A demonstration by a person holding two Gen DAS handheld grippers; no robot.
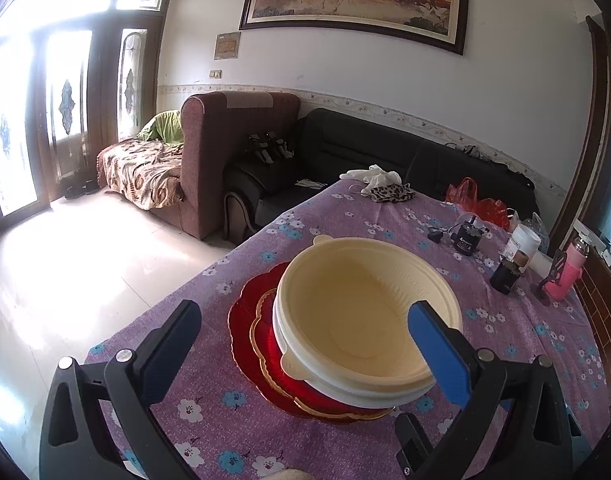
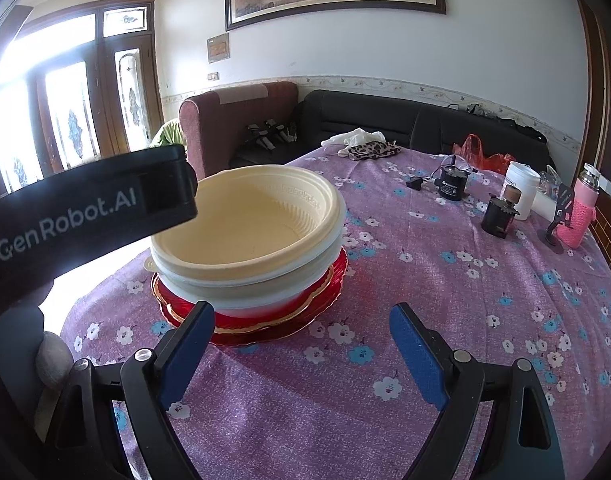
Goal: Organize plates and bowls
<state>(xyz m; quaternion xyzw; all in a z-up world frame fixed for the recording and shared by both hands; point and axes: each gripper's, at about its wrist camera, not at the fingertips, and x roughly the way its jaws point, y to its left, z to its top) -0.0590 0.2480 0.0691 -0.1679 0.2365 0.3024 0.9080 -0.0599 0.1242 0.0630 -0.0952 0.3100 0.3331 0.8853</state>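
While the left gripper (image 1: 305, 330) hangs with jaws apart, cream bowls (image 1: 361, 312) stacked on red plates (image 1: 261, 344) sit frame centre, right finger over the rim, table edge lower left | right wrist view: right gripper (image 2: 301, 344) jaws apart, nothing held; bowls centre left, open tablecloth (image 2: 445, 280) right; left gripper's body upper left.

The stack of bowls (image 2: 249, 236) on the red plates (image 2: 325, 300) is sitting in the middle of the counter (image 2: 345, 420). In front of it and to its right, the purple cloth is lying bare. Far right, a black jar (image 2: 499, 214), white tub (image 2: 523, 188) and pink bottle (image 2: 581, 212) are crowding the edge. The left tool (image 2: 85, 216) is blocking the bowls' left side.
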